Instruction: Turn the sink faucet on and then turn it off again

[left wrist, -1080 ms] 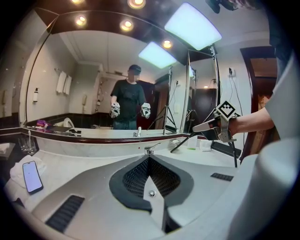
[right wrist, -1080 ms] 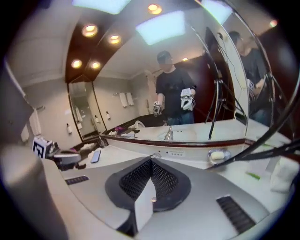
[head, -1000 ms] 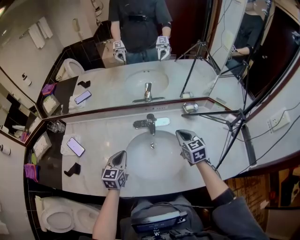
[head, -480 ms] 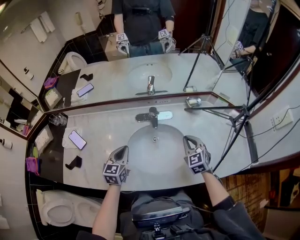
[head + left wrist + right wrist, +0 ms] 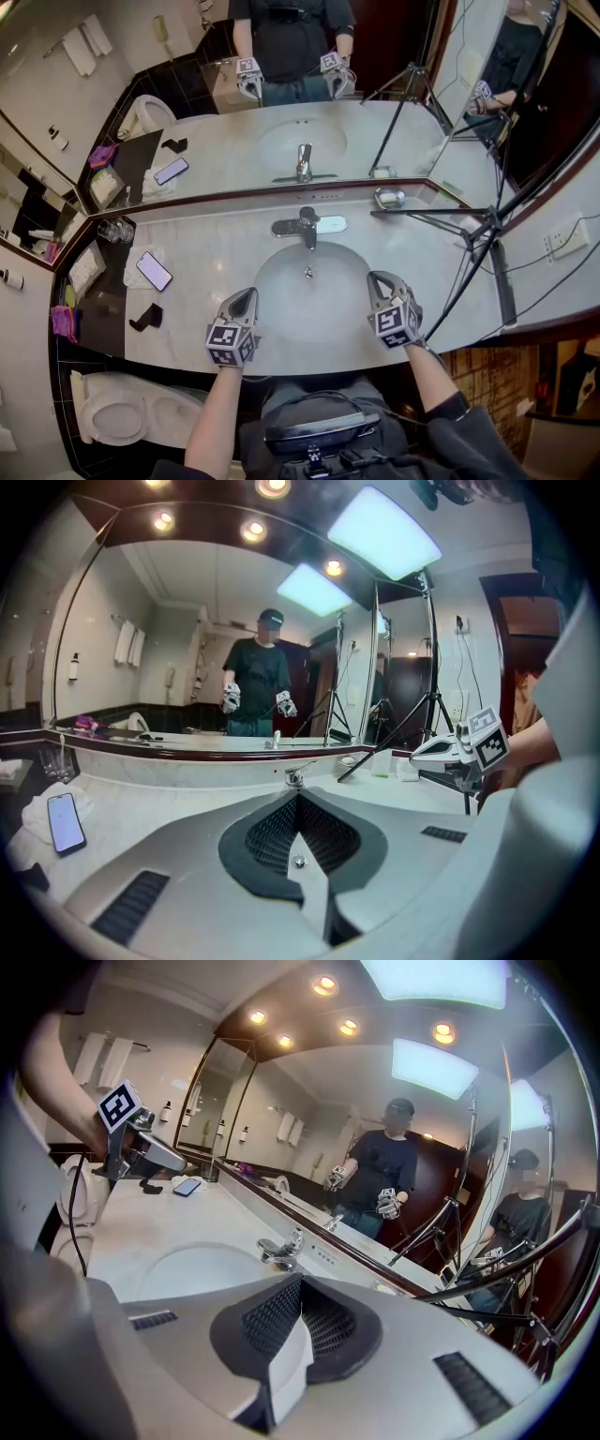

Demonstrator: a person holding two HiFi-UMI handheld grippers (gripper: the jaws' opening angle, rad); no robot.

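faucet (image 5: pixel 306 228), spout pointing out over sink (image 5: pixel 281 314)

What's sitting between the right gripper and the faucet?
Nothing but the bare sink basin lies between the right gripper and faucet, per the head view.

On the counter (image 5: pixel 216 251), faucet (image 5: pixel 307 228) behind sink (image 5: pixel 279 302), phone (image 5: pixel 154 271) at left.

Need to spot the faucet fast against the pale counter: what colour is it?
Shiny chrome silver; the faucet shows best in the head view.
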